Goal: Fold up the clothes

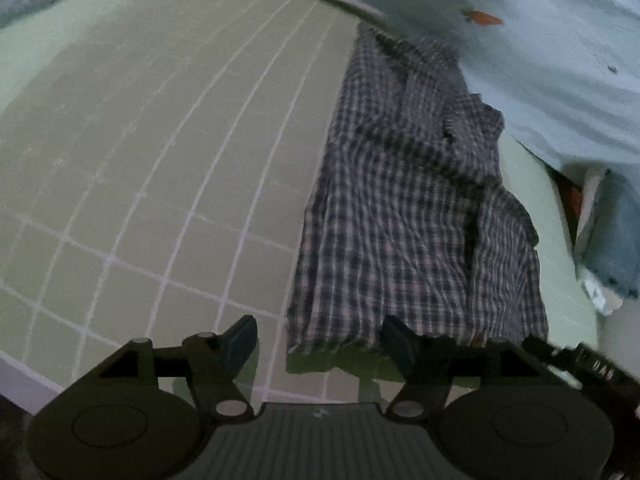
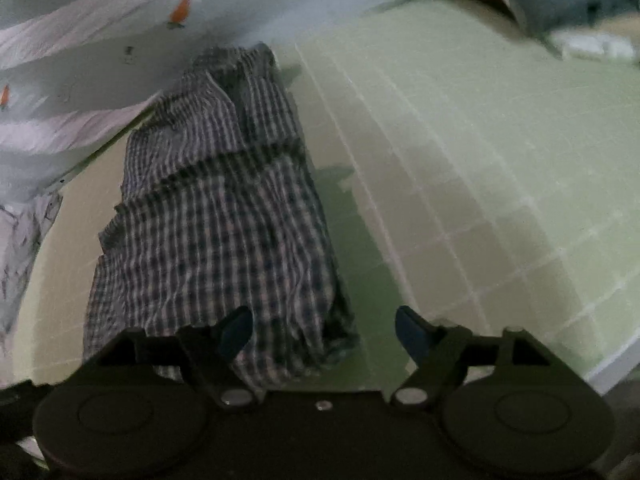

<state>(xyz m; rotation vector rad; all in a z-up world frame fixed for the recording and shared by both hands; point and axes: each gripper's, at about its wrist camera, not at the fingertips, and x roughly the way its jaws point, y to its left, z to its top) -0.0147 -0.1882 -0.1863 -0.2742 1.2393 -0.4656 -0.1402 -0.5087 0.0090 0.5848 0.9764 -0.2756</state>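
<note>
Checked garment (image 1: 416,208) folded into a long narrow strip on green grid mat (image 1: 160,152), running from bottom centre-right up toward upper centre of the left wrist view; same garment (image 2: 216,216) in the left half of the right wrist view, mat (image 2: 460,168) bare to its right. Left gripper (image 1: 320,340) spread wide at bottom centre, holding nothing; near hem of garment between the fingertips, right fingertip over the hem, contact not discernible. Right gripper (image 2: 324,330) also spread wide, empty; left fingertip overlapping the garment's near end, right fingertip over bare mat. Pale blue cloth with orange marks (image 1: 520,40) across upper right, its edge over the garment's far end. Blue fabric (image 1: 612,236) at right edge, blurred.
</note>
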